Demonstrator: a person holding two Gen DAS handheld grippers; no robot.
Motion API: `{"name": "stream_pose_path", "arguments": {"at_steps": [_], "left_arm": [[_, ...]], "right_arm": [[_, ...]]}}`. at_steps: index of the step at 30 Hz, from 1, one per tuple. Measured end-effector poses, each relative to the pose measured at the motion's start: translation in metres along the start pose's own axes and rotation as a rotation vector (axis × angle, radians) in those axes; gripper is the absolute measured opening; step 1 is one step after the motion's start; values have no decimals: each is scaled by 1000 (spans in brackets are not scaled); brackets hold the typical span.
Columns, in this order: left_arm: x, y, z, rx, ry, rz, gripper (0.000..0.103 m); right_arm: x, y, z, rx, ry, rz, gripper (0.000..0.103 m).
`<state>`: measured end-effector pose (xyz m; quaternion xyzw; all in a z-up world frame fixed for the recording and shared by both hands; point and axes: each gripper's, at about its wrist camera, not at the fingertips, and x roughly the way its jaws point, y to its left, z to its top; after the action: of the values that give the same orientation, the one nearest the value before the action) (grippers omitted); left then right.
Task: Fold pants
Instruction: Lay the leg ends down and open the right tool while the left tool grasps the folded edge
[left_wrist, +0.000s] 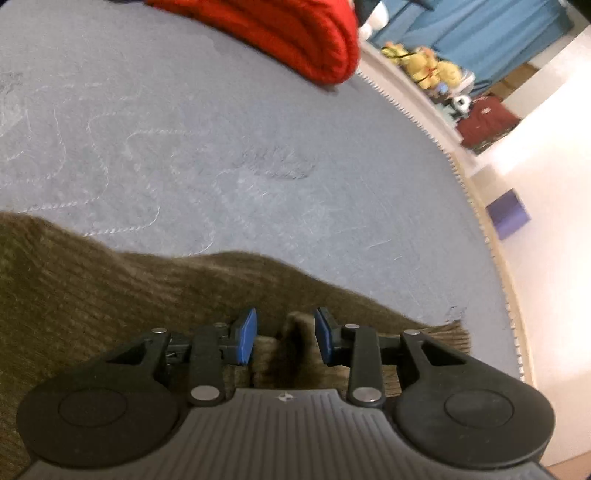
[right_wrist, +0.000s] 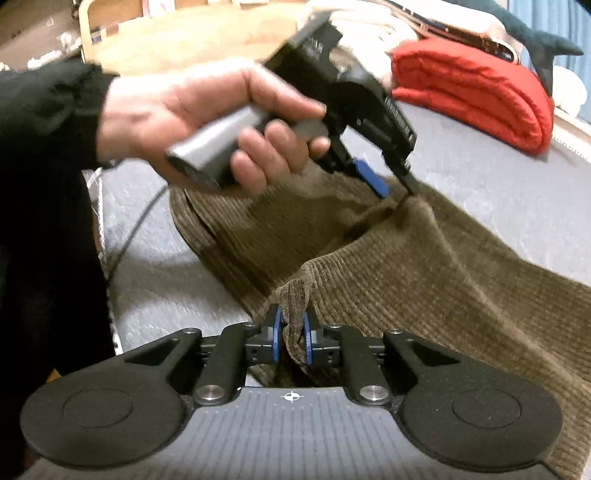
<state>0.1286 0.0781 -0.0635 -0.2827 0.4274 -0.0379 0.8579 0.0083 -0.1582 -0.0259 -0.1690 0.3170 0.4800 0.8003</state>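
Brown corduroy pants (right_wrist: 424, 266) lie on the grey bed (left_wrist: 258, 147), long axis running from lower right to upper left in the right wrist view. We hold two hand-held grippers on the near edge of the fabric. Right hand-held gripper (right_wrist: 291, 338): jaws nearly closed, blue pads pinching a raised tuft of the cloth edge. Left hand-held gripper (left_wrist: 284, 338): jaws part open, a bunched ridge of cloth stands between them; pads do not look to be pressing it, though we can't be sure. Fabric extends away from both grippers, so the fold likely needs both edge points lifted and carried along that axis; right side is ready, left may need to close first.

Right wrist view shows the left hand (right_wrist: 207, 122) and its gripper (right_wrist: 391, 184) tipped down at the cloth, plus most of the pants. Left wrist view shows only the edge strip, open bed beyond, and a red folded blanket (left_wrist: 295, 33) far off.
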Motion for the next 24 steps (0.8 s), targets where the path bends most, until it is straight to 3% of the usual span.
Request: {"name": "stream_pose_path", "arguments": {"at_steps": [3,5,8,9,11,17,19,20,21,22,24], "left_arm": [[-3,-7,0,26,9,-38,37],[6,-9,-5,32,74,-63,38],[24,-13,-14,89,121,10,35],[27,-12,-15,96,124,16,31],[26,-13,-16,123,124,25,13],[-8,-15,-8,121,53,3,11],[-8,-12,-11,130,69,12,14],[-5,-10,-13,130,85,41,14],[-1,-8,-13,130,102,60,22],[3,-4,-16,124,121,62,29],[8,0,-16,105,144,51,57]], "right_arm": [[-15,3,0,-40,-38,55,13],[-13,4,-6,-56,-8,84,13],[1,11,-17,-116,82,79,13],[4,14,-19,-130,94,66,13],[8,15,-22,-127,112,56,13],[11,24,-18,-173,95,9,19],[15,29,-20,-204,105,3,26],[18,32,-21,-223,110,-2,35],[22,35,-22,-248,114,-14,46],[24,38,-24,-272,118,-23,51],[30,42,-25,-304,131,-25,58]]}}
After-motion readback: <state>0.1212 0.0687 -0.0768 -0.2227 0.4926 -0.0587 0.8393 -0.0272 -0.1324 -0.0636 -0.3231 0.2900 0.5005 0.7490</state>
